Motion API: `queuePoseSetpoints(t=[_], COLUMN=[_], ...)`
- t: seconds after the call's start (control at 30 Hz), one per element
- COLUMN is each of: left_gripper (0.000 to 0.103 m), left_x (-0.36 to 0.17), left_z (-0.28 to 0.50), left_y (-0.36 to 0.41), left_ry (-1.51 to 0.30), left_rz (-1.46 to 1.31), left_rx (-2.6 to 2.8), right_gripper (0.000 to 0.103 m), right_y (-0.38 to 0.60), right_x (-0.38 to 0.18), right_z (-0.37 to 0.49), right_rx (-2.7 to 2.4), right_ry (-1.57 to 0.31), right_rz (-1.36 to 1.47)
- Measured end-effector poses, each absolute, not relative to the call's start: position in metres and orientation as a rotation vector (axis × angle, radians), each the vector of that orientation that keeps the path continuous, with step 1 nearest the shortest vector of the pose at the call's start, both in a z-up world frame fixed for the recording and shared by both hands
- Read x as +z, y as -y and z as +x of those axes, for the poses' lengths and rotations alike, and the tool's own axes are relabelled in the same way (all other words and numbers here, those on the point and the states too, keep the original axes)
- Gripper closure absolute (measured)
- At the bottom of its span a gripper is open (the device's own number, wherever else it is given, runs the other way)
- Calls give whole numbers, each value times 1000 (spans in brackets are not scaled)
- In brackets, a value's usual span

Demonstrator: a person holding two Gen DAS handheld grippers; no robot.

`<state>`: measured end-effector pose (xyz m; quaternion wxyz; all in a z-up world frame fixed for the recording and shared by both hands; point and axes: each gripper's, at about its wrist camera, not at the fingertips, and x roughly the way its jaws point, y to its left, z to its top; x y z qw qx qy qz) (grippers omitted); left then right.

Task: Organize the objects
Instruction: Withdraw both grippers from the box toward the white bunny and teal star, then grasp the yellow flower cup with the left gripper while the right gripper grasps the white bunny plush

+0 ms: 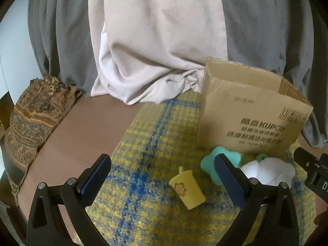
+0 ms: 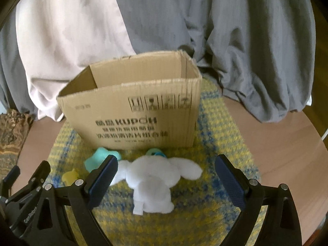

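Four loose toys at the box's (image 2: 133, 110) 6 o'clock foot, on the mat (image 2: 215, 127): plush (image 2: 155, 176), teal star (image 1: 211, 160), yellow cup (image 1: 187, 188), teal ring (image 2: 154, 152), partly hidden. Plush probably light, soft, squashy; best pinched across the body. Cup hard, likely slick, lying tipped; best gripped across the wall. Right gripper (image 2: 166, 176) spread wide, empty, astride the plush. Left gripper (image 1: 162, 174) wide, empty, cup at its 5 o'clock. Woven mat over brown tabletop (image 2: 276, 143); curtains (image 2: 235, 41) at 12 o'clock; patterned cloth (image 1: 30, 119) at 9 o'clock.

The cardboard box (image 2: 131, 110) reads "KUPOH" above blurred Chinese lines; the left gripper's body (image 2: 28, 215) shows "GenRobot".
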<state>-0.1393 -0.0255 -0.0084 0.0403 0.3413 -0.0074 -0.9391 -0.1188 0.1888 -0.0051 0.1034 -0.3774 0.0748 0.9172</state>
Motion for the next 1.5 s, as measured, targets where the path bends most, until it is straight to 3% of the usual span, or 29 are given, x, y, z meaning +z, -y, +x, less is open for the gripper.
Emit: queuePoseSetpoints(t=[1.0, 1.17, 1.27, 1.33, 1.4, 1.5], left_gripper=[1, 3, 9, 21, 32, 41], left_x=[-67, -80, -86, -90, -93, -94], left_z=[-158, -168, -175, -179, -181, -182], left_y=[21, 17, 15, 13, 12, 10], left_ry=[14, 17, 24, 27, 28, 24], left_rz=[1283, 1345, 1372, 1396, 1424, 1430], left_rx=[-2801, -2776, -2758, -2753, -2750, -2764], right_gripper=[8, 17, 22, 32, 34, 38], right_y=[-172, -173, -174, -174, -173, -173], right_x=[-67, -76, -80, -81, -81, -81], right_z=[-141, -147, -149, -150, -150, -148], right_rx=[2620, 2605, 2610, 2624, 2632, 2646], right_ry=[-82, -93, -109, -116, -116, -129], right_rz=[-1406, -1448, -1471, -1482, -1486, -1481])
